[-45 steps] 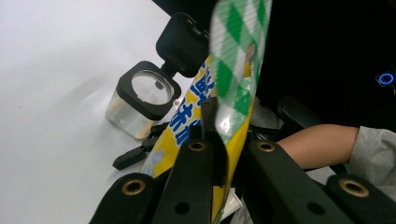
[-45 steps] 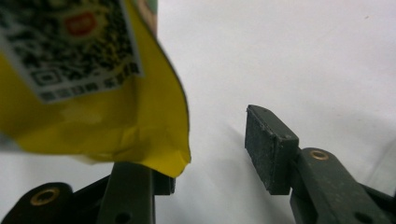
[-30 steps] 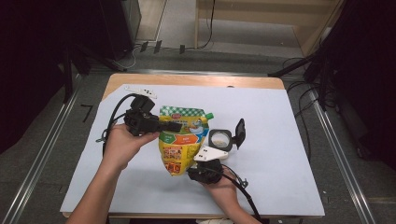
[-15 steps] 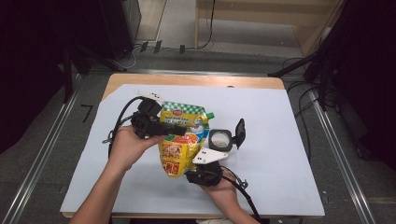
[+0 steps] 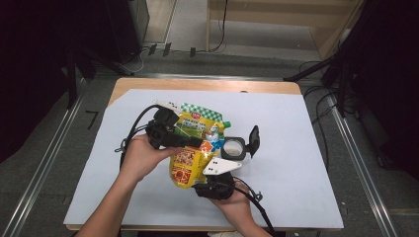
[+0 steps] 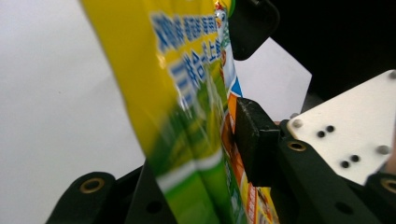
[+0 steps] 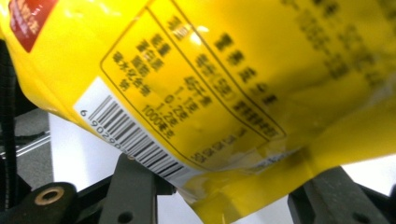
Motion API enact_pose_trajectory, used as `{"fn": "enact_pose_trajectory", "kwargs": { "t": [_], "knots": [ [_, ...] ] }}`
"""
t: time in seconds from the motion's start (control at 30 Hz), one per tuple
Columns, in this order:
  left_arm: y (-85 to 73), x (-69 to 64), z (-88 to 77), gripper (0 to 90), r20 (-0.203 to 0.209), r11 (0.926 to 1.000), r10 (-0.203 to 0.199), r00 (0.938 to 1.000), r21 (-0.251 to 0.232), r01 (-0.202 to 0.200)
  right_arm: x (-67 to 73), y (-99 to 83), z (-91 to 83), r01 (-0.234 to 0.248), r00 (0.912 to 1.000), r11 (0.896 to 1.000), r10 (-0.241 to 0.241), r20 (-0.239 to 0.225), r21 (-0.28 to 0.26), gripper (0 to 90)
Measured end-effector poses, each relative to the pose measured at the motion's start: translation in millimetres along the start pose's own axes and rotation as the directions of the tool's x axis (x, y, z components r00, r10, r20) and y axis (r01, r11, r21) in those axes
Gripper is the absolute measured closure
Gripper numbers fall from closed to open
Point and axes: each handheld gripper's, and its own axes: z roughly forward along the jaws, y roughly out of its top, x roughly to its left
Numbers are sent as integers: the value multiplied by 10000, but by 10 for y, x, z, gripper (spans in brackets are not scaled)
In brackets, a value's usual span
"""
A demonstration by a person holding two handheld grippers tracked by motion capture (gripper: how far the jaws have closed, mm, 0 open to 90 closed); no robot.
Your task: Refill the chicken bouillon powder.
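Note:
A yellow pouch (image 5: pixel 190 160) with a green checked top is held above the white sheet between both grippers. My left gripper (image 5: pixel 197 143) reaches in from the left across the pouch's upper half. Its jaws have just been opening. In the left gripper view the pouch (image 6: pixel 187 84) still hangs between them, with one black pad (image 6: pixel 254 135) close beside it and the other hidden, so the left gripper (image 6: pixel 201 140) stands open. My right gripper (image 5: pixel 200 181) comes from below and is shut on the pouch's bottom. In the right gripper view the barcoded back of the pouch (image 7: pixel 224 84) covers the tips of that gripper (image 7: pixel 229 186).
A small white round jar (image 5: pixel 233 147) with its black flip lid (image 5: pixel 253 140) open stands just right of the pouch. The white sheet (image 5: pixel 306 187) covers a wooden table (image 5: pixel 197 85). Metal rails run along both sides, and cables lie on the floor behind.
My left gripper has slid right and slightly down, from the pouch's left edge onto its upper half, and its jaws have opened. The right gripper has kept its place at the pouch's bottom.

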Motion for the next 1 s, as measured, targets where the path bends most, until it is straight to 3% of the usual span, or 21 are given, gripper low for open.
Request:
{"fn": "enact_pose_trajectory", "kwargs": {
  "t": [0.2, 0.5, 0.9, 1.0],
  "knots": [
    [4, -35, 60, 687, -319, 9993, 230, 9992, 293, -220, 38, 32, -17, -271, 9992, 9996, 272, -300, 34, 572],
    [1, -51, 135, 670, -513, 9982, 226, 9984, 561, -197, 96, 69, -35, -416, 9968, 9991, 423, -675, 124, 571],
    [12, -81, 202, 673, -552, 9961, 45, 9985, 881, 3, 183, 114, -60, -138, 9957, 9993, 169, -910, 341, 570],
    [25, -96, 228, 684, -606, 9945, -167, 9980, 1020, 229, 223, 133, -65, -13, 9949, 9995, 46, -1005, 324, 566]
  ]
}}
